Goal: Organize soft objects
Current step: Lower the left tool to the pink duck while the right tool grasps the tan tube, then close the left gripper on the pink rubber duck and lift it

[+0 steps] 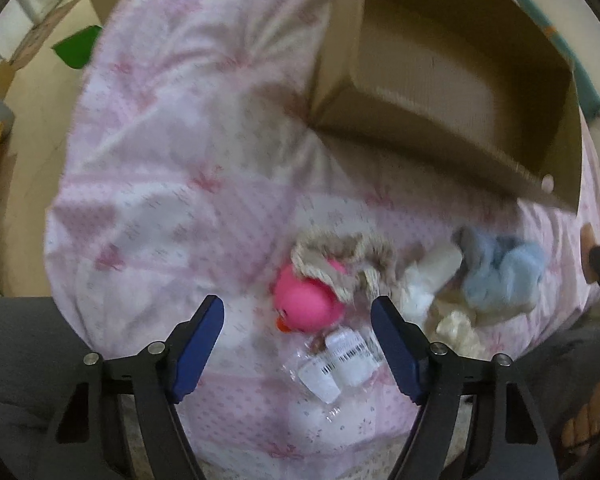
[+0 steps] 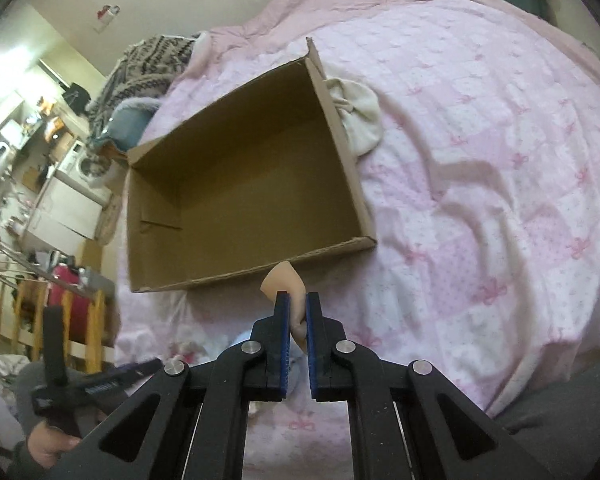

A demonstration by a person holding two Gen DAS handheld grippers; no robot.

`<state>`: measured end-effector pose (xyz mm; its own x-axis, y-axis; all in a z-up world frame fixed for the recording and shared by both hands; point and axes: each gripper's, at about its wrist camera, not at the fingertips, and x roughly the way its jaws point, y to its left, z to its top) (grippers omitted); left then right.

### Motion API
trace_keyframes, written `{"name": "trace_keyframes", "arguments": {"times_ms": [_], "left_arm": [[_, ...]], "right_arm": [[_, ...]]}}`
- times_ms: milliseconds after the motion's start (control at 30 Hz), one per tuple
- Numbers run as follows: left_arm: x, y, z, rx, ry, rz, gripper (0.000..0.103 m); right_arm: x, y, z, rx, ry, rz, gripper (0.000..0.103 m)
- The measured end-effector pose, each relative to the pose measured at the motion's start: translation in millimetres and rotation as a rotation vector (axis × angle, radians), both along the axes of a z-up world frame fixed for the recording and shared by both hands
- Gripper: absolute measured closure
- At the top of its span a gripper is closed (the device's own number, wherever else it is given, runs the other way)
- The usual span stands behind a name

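Observation:
My left gripper (image 1: 297, 304) points down at a heap of soft things on the pink bedspread, its blue pads (image 1: 198, 344) wide apart and touching nothing. Just beyond the pads lies a pink rubber duck (image 1: 306, 302) with a beige knitted piece (image 1: 340, 256) draped over it. A clear packet with white labels (image 1: 340, 360) lies under the gripper, and a pale blue plush (image 1: 500, 276) and white cloths (image 1: 420, 292) lie to the right. My right gripper (image 2: 297, 298) is shut on a peach-coloured soft piece (image 2: 282, 278), just short of the near wall of an empty cardboard box (image 2: 240, 184).
The box (image 1: 440, 80) stands open on the bed above the heap. A cream cloth (image 2: 356, 116) is bunched against its right wall. A patterned blanket (image 2: 148, 68) lies at the far end. A hand (image 2: 48, 448) and wooden rails (image 2: 80, 320) are at lower left, with room clutter beyond.

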<state>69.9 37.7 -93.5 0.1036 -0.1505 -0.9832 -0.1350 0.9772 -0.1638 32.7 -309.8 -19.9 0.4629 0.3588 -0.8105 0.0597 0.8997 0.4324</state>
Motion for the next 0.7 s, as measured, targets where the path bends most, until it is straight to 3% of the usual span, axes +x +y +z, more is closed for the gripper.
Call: {"name": "trace_keyframes", "arguments": {"times_ms": [233,367,600,700], "left_arm": [[8,-17,-19,0.026,0.042,-0.048,0.036],[14,-24,-27,0.023,0.058,-0.051,0.061],[-4,-24,-10,0.003,0.056,-0.099,0.061],[-18,-24,4,0.033,0.030,-0.123,0.061]], "right_arm": [[-5,8,-12,0.013,0.029,0.031,0.094],[-7,11,-15,-0.001,0.031,0.044,0.094],[-10,8,-13,0.013,0.033,0.039,0.094],[-11,9,-11,0.014,0.025,0.052,0.094]]}}
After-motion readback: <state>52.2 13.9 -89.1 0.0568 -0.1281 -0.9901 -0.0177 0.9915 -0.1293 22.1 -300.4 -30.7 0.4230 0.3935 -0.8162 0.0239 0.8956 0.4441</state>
